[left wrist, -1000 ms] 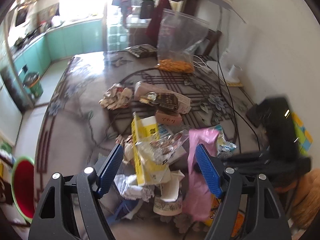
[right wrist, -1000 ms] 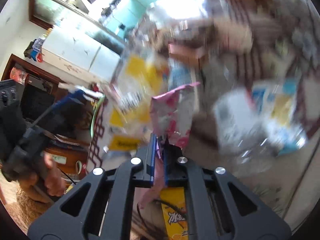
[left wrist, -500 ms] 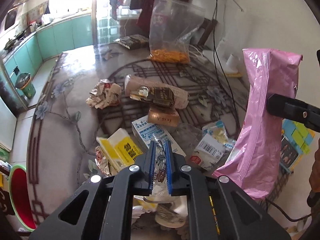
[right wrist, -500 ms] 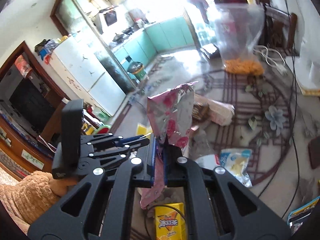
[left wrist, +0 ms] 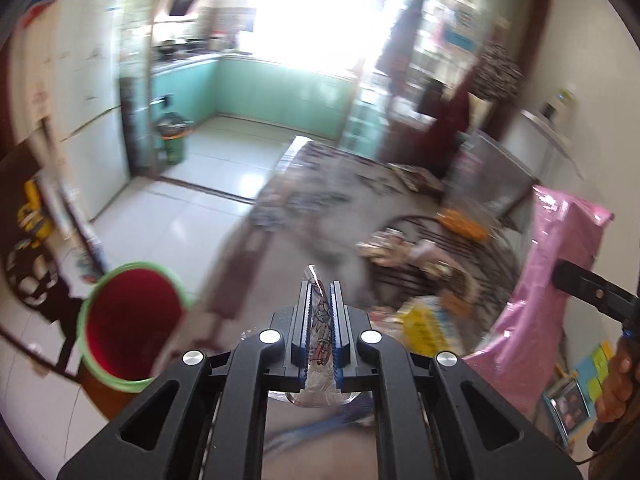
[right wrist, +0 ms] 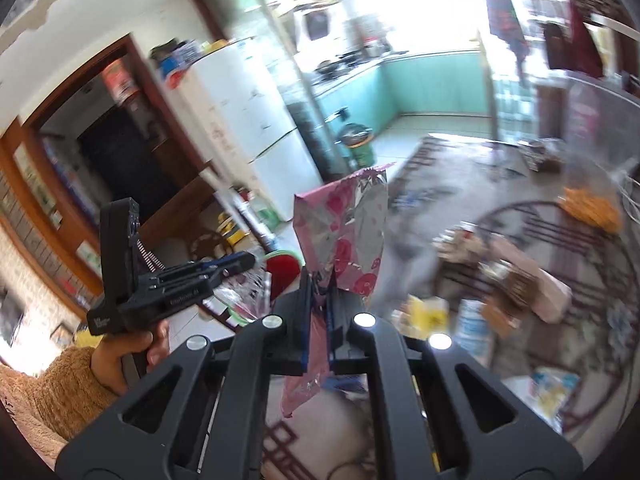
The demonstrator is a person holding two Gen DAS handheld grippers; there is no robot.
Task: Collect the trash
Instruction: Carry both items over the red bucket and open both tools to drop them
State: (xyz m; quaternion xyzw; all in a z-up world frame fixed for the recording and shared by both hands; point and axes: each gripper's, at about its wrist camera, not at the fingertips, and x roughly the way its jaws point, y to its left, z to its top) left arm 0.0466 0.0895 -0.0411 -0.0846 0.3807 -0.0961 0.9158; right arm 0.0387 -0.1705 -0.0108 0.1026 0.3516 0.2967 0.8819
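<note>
Trash (left wrist: pixel 319 344) (clear wrapper) in left gripper (left wrist: pixel 320 292)

The left hand-held gripper (left wrist: pixel 320 292) closed on a clear wrapper (left wrist: pixel 319 336) and lifted it.

The left gripper (left wrist: pixel 322 292) is clamped on a clear crinkled wrapper (left wrist: pixel 320 336), with a green-rimmed red bin (left wrist: pixel 132 320) just to its lower left, the littered bench (left wrist: pixel 400 248) ahead, and a pink bag (left wrist: pixel 552 300) to its right.
</note>
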